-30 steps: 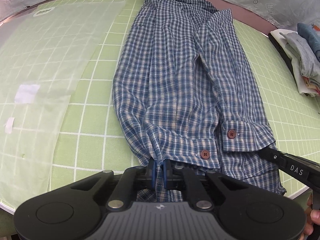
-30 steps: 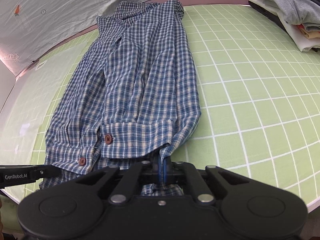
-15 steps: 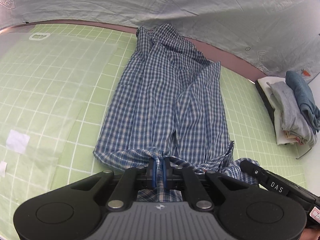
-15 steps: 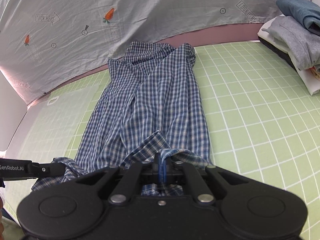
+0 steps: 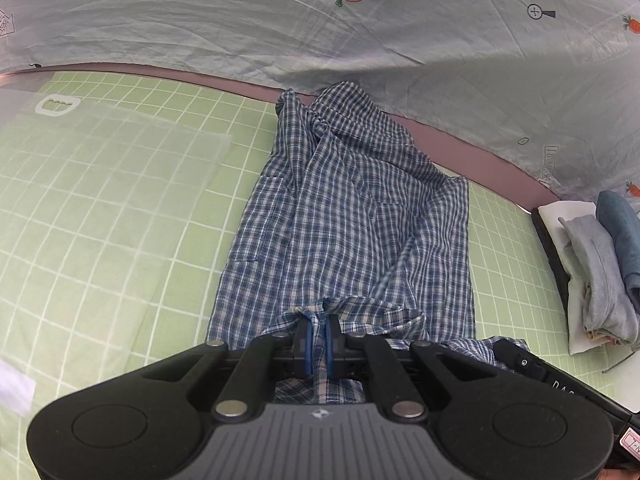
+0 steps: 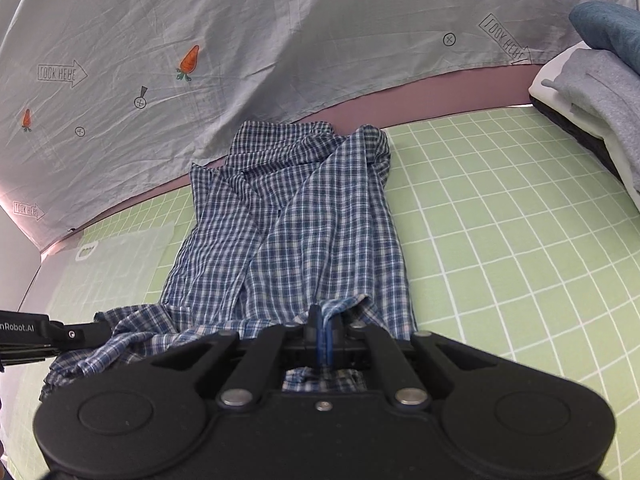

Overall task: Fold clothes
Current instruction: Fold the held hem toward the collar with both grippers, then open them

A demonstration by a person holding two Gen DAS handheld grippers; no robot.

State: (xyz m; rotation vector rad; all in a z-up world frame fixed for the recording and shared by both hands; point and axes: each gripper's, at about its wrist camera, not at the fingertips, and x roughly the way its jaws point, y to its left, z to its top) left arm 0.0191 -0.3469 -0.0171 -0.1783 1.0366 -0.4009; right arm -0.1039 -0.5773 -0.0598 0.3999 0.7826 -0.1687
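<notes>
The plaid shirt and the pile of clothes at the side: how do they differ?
The plaid shirt lies stretched long on the green grid mat, only partly folded; the pile of clothes is already folded and stacked. The shirt is blue-and-white checked; the pile is plain grey, blue and white. Both tools, left and right, grip the shirt's near hem; nothing touches the pile.

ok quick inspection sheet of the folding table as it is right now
surface: green grid mat, with a translucent plastic sheet on one side
job's things: blue plaid shirt, near hem lifted off the mat
clutter: stack of folded clothes at the mat's edge
grippers: left gripper and right gripper each have jaws shut on the shirt hem
cables: nothing seen
surroundings: grey carrot-print sheet hung behind the table
</notes>
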